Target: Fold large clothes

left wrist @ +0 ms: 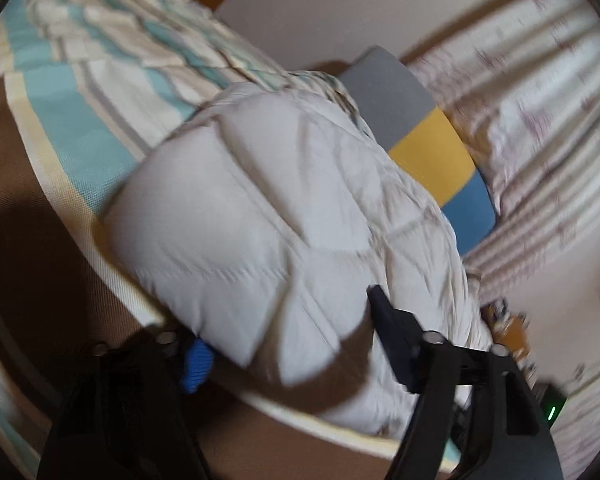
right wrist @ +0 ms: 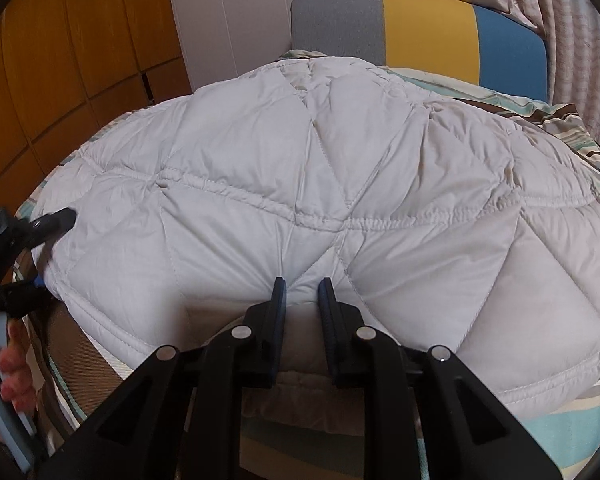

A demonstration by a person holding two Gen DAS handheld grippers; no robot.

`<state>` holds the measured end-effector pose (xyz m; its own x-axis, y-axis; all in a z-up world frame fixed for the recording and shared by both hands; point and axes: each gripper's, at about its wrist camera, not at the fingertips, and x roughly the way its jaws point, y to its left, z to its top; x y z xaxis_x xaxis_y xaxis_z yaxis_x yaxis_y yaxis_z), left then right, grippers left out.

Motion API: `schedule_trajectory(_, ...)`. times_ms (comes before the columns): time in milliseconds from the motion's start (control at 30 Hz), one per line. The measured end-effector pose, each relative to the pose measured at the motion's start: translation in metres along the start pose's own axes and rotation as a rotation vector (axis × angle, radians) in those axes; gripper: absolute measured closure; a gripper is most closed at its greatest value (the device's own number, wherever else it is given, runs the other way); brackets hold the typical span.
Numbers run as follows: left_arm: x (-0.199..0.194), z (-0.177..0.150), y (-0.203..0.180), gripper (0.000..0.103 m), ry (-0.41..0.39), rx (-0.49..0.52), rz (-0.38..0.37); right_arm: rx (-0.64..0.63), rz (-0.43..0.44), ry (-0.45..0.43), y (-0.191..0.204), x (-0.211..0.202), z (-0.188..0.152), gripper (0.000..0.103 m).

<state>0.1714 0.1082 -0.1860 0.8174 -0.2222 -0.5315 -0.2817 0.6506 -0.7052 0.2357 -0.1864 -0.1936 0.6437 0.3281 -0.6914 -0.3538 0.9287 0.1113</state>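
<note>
A white quilted down jacket (right wrist: pixel 300 184) lies folded on a bed with a teal-and-cream striped sheet (left wrist: pixel 80 100). It also fills the middle of the left wrist view (left wrist: pixel 260 208). My left gripper (left wrist: pixel 284 332) has its jaws wide apart around the jacket's near corner, one finger under it and one on top. My right gripper (right wrist: pixel 302 284) sits at the jacket's near edge with its jaws a narrow gap apart and a fold of jacket fabric between them. The left gripper (right wrist: pixel 52 220) shows at the jacket's left corner in the right wrist view.
A grey, yellow and blue headboard (right wrist: pixel 420 28) stands behind the jacket. Pale patterned curtains (left wrist: pixel 540 100) hang to the right. Wooden wardrobe doors (right wrist: pixel 60 60) stand at the left. The brown bed side (left wrist: pixel 32 240) drops away below the sheet's edge.
</note>
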Motion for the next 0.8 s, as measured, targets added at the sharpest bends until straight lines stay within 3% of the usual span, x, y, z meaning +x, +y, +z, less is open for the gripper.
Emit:
schedule_trajectory(167,0.004,0.016,0.01,0.065,-0.016,-0.146,-0.023,0.004,0.005,-0.009,-0.002,0.0,0.001,0.086)
schedule_trajectory(233,-0.001,0.019,0.001,0.072,-0.036,-0.128,-0.013,0.004,0.007,-0.014,-0.002,-0.001,0.0,0.086)
schedule_trajectory(367,-0.019,0.016,-0.037,0.078,-0.113,0.058,0.016,0.002,0.01,-0.028,-0.003,-0.001,-0.003,0.087)
schedule_trajectory(567,-0.043,0.005,-0.113,0.078,-0.211,0.357,-0.044,0.027,0.018,-0.033,-0.004,-0.003,-0.007,0.087)
schedule_trajectory(667,-0.049,-0.009,-0.153,0.078,-0.231,0.517,-0.089,0.052,0.034,-0.034,-0.006,-0.004,-0.008,0.086)
schedule_trajectory(800,-0.049,-0.028,-0.189,0.078,-0.241,0.654,-0.125,0.085,0.054,-0.036,-0.009,-0.007,-0.008,0.086)
